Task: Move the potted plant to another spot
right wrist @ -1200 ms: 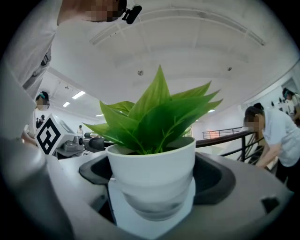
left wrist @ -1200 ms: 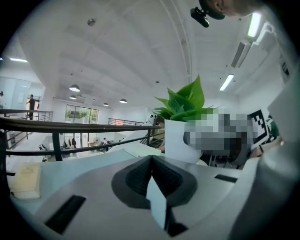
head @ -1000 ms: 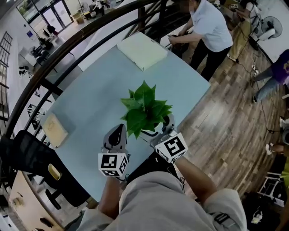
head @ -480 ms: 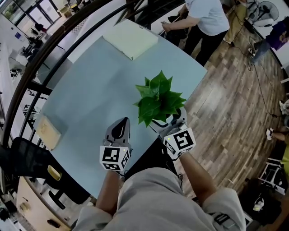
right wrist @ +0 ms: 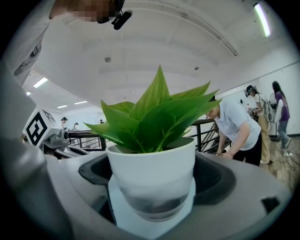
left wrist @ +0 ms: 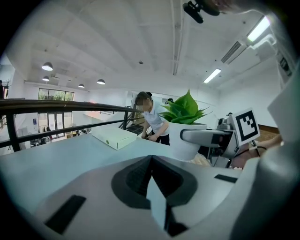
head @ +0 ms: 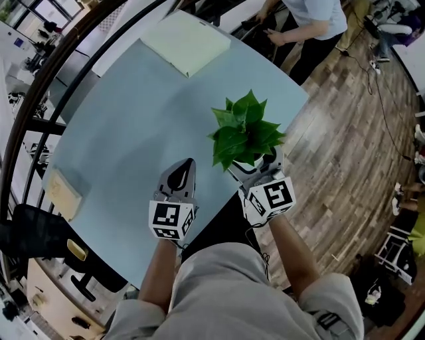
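— Where is the plant right now?

— I have the potted plant (head: 247, 131), broad green leaves in a round white pot, clamped in my right tool (head: 260, 165). The jaws stand one on each side of the pot, pressed against its wall (the right gripper view is nearly filled by it). The plant is upright at the near right edge of the pale blue tabletop (head: 126, 126), just beside the drop to the brown wooden plank floor (head: 345, 126). I cannot tell whether the pot's base touches the tabletop.

— And your other side?

— My left tool (head: 180, 174) points across the tabletop to the left of the plant, near it but apart. Its jaws are closed together with nothing between them.

— Anything else up there?

— A flat pale green rectangular box (head: 186, 40) lies at the far edge, well apart from the plant. A small tan square pad (head: 63, 192) lies at the left edge. A person in a light short-sleeved shirt (head: 312, 16) bends over beyond the far right corner.
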{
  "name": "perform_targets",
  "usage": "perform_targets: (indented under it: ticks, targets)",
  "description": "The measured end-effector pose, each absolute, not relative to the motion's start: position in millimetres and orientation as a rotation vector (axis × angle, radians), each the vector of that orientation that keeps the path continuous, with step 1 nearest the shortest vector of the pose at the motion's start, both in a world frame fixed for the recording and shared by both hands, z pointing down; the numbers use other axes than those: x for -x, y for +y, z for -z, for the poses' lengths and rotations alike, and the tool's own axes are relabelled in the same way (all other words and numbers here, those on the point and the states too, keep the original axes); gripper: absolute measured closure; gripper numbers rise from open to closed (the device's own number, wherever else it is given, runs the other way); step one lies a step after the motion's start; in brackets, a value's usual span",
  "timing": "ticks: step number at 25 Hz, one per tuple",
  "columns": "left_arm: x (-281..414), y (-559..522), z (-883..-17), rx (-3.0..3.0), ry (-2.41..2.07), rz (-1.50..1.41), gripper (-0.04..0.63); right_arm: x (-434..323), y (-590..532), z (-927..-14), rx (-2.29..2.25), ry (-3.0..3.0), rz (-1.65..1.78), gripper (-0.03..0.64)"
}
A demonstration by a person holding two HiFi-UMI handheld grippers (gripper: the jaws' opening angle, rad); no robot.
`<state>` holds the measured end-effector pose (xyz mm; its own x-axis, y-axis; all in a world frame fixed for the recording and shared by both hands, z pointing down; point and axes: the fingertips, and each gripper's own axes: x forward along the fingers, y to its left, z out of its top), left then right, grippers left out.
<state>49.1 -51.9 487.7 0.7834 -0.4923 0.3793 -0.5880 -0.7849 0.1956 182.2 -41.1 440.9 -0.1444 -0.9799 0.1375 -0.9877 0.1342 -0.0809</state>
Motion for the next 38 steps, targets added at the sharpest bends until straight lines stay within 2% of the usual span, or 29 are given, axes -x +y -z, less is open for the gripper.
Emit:
perform_targets:
  ticks: [19,38]
  targets:
    - [-114.9,-125.2,-560.9,-2.537,-0.852,-0.569,0.584,-274.4,-137.7,-523.8,-1.998,-2.262,-0.419,0.100]
    - [-152.0,-192.0,-604.2,-2.426,-0.903,-0.617,0.584,-305.4,-247.9,-579.5,-1.808,-2.292,-0.449,0.100]
